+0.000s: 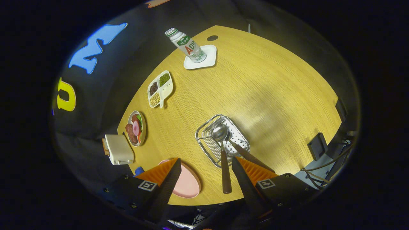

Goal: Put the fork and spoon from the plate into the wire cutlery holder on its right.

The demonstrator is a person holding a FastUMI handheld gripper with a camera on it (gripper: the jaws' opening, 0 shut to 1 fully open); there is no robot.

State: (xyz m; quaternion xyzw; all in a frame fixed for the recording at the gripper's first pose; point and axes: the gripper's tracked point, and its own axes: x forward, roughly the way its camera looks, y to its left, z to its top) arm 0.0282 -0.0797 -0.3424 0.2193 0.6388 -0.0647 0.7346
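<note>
While jaws point(204, 179) hang spread wide above bench point(274, 92), gripping nothing, spoon point(222, 150) lies between fingers, bowl resting in wire cutlery holder point(204, 135), handle jutting back over holder's near rim. Second brown handle point(247, 156), likely fork, angles out of holder beside spoon; head hard to make out. Pink plate point(188, 183) sits left of holder, partly behind left finger.

Pink round plate point(188, 185): near side hidden behind one finger point(166, 188) of the spread gripper point(204, 172). Second brown-handled utensil point(246, 154) in the wire cutlery holder point(204, 134): head hidden under the steel spoon point(220, 134), handle end behind the other finger. Slice in the cream toaster point(119, 149) too small to tell.
</note>
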